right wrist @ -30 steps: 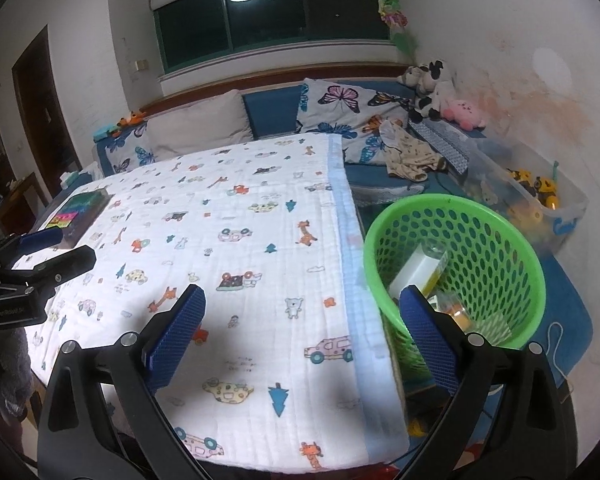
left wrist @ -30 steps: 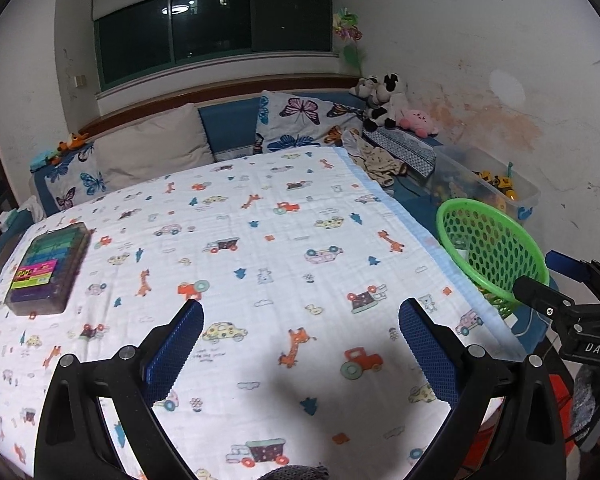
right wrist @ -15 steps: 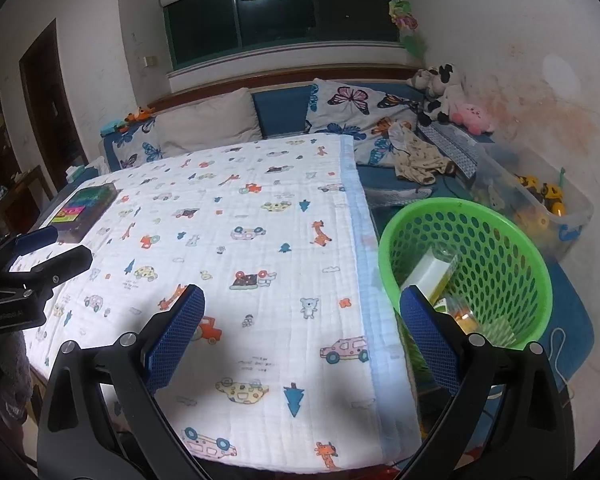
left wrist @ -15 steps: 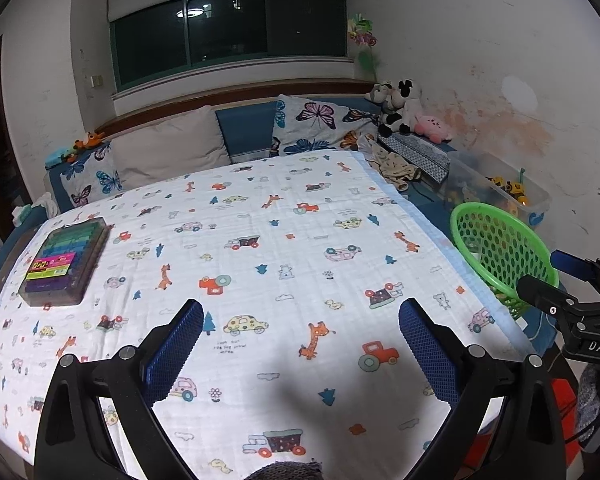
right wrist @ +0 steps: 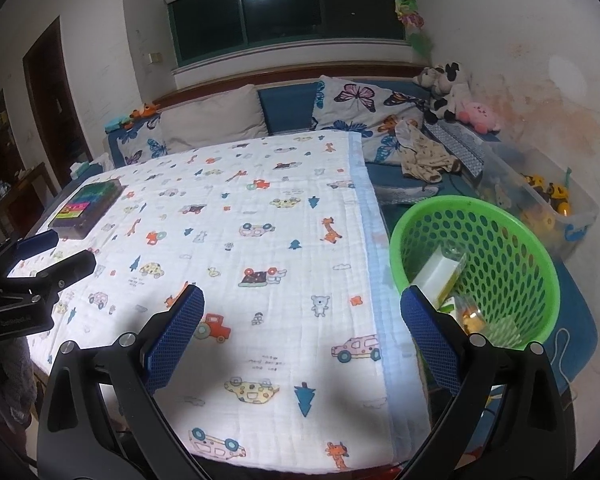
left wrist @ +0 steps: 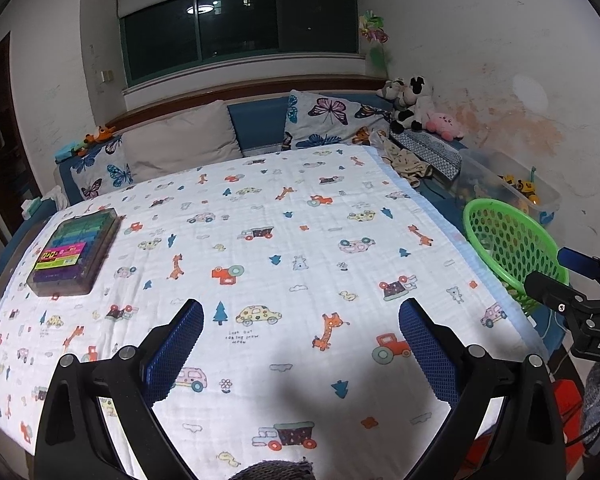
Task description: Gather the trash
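A green perforated basket point(right wrist: 500, 236) stands on the floor right of the bed and holds a white carton point(right wrist: 438, 272) and other small packaging. It also shows in the left wrist view point(left wrist: 508, 236). My left gripper point(left wrist: 300, 320) is open and empty above the near part of the patterned sheet point(left wrist: 280, 240). My right gripper point(right wrist: 300, 312) is open and empty above the sheet's right front part point(right wrist: 280, 240), its right finger beside the basket. Each gripper shows in the other's view: the right one point(left wrist: 572, 284), the left one point(right wrist: 44, 256).
A dark box with colourful labels point(left wrist: 74, 252) lies at the sheet's left edge. Pillows point(left wrist: 180, 144) and plush toys point(left wrist: 412, 108) line the headboard. A clear bin of toys point(right wrist: 540, 196) and crumpled clothes point(right wrist: 424, 156) sit by the right wall.
Both grippers have drawn back and risen, so the bed and basket look farther away. Both stay open and empty.
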`<state>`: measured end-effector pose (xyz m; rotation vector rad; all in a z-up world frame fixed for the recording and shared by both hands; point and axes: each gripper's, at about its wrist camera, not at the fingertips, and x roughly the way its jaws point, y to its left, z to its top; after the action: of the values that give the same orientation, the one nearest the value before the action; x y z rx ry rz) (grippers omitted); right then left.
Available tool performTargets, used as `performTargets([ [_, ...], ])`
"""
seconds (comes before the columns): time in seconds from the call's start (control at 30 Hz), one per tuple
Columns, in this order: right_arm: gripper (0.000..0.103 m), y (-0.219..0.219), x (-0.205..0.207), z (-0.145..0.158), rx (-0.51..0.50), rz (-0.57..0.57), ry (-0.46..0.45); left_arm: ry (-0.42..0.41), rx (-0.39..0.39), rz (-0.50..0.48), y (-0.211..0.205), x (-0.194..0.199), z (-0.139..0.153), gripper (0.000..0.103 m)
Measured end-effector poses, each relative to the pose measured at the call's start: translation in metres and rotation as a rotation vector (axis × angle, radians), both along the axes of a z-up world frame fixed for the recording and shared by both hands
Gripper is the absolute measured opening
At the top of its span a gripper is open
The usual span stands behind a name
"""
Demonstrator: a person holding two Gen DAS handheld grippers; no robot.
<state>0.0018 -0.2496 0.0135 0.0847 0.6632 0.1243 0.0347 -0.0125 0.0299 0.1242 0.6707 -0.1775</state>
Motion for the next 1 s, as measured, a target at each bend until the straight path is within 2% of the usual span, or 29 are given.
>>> performTargets([
  [1.0,0.098,0.011,0.005,-0.002,0.008,0.027,0.012,-0.019,0.008,0.059,0.014,0.0,-0.001,0.095],
])
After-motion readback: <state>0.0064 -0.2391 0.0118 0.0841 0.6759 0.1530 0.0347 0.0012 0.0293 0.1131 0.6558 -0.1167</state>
